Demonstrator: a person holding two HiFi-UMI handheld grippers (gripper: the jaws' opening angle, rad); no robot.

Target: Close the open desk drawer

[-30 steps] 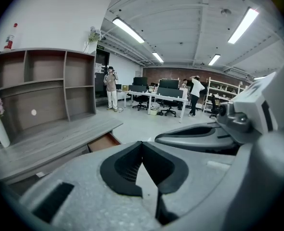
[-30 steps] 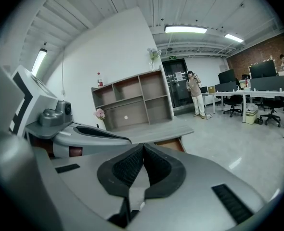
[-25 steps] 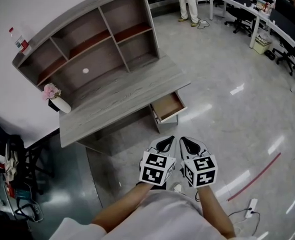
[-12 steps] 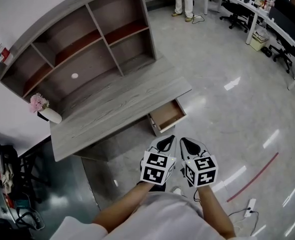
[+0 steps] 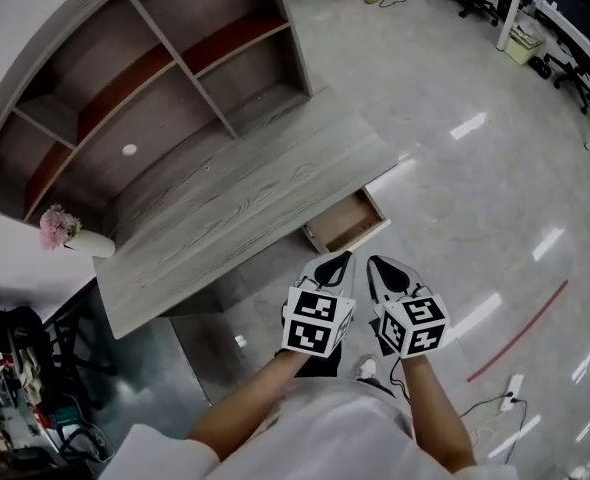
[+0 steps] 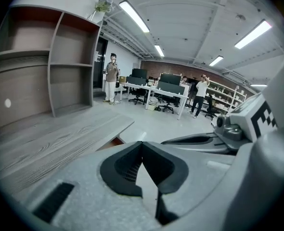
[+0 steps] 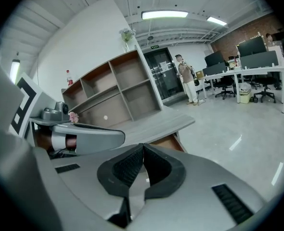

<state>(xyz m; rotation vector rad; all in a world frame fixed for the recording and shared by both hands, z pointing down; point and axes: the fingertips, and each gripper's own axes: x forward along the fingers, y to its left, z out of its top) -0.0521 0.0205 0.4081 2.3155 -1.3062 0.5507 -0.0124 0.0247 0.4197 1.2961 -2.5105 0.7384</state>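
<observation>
The grey wooden desk carries a shelf hutch. At its right end the drawer stands pulled out, and its brown inside shows empty. My left gripper and right gripper hover side by side over the floor just short of the drawer's front, both shut with nothing held. In the left gripper view the closed jaws point past the desk's corner, with a sliver of drawer beside them. The right gripper view shows its shut jaws aimed at the drawer.
A white vase of pink flowers sits on the desk's left end. Dark clutter fills the lower left. A red floor line and a power strip lie to the right. Office desks and chairs stand far right, with a person beyond.
Both grippers, still shut and side by side, have come forward and lower towards the desk. The open drawer now lies closer to their tips and the desk looks larger.
</observation>
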